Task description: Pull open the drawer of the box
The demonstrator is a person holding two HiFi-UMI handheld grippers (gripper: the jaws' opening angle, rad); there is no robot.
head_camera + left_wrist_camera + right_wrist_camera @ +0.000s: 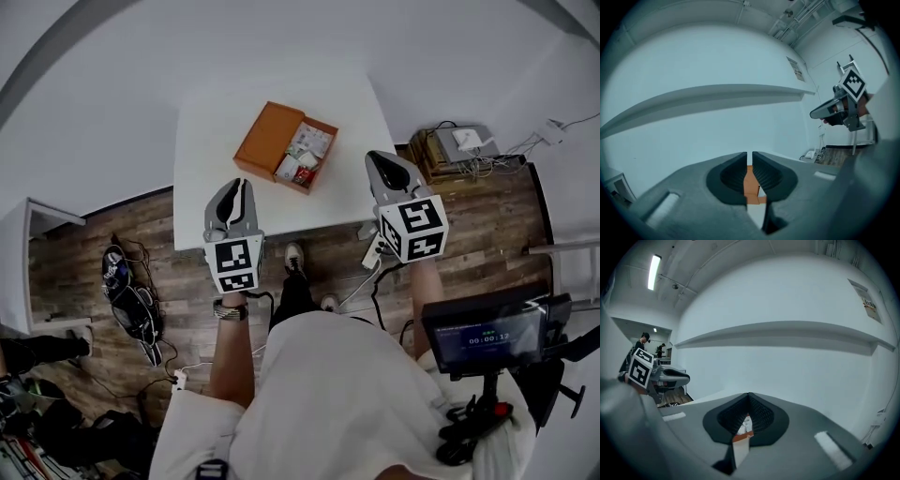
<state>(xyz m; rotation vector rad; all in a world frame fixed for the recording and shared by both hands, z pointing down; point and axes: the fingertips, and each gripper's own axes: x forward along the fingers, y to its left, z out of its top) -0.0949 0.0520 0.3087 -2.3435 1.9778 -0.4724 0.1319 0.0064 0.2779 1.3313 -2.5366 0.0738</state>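
An orange box (pixel 269 139) lies on the white table (pixel 211 141), and its drawer (pixel 307 157) is slid out toward the right, showing small packets inside. My left gripper (pixel 240 186) hovers over the table's near edge, short of the box, shut and empty. At the table's near right corner my right gripper (pixel 375 157) is also shut and empty. In the left gripper view the jaws (pixel 749 155) stand almost together, with the orange box (pixel 750 187) showing in the slit. In the right gripper view the jaws (pixel 748 397) meet at the tips, with the drawer end (pixel 742 431) below them.
Wooden floor surrounds the table. A tangle of cables and gear (pixel 131 300) lies on the floor at left. Stacked boxes with devices and wires (pixel 457 150) sit at right. A screen on a stand (pixel 486 337) is by the person's right side.
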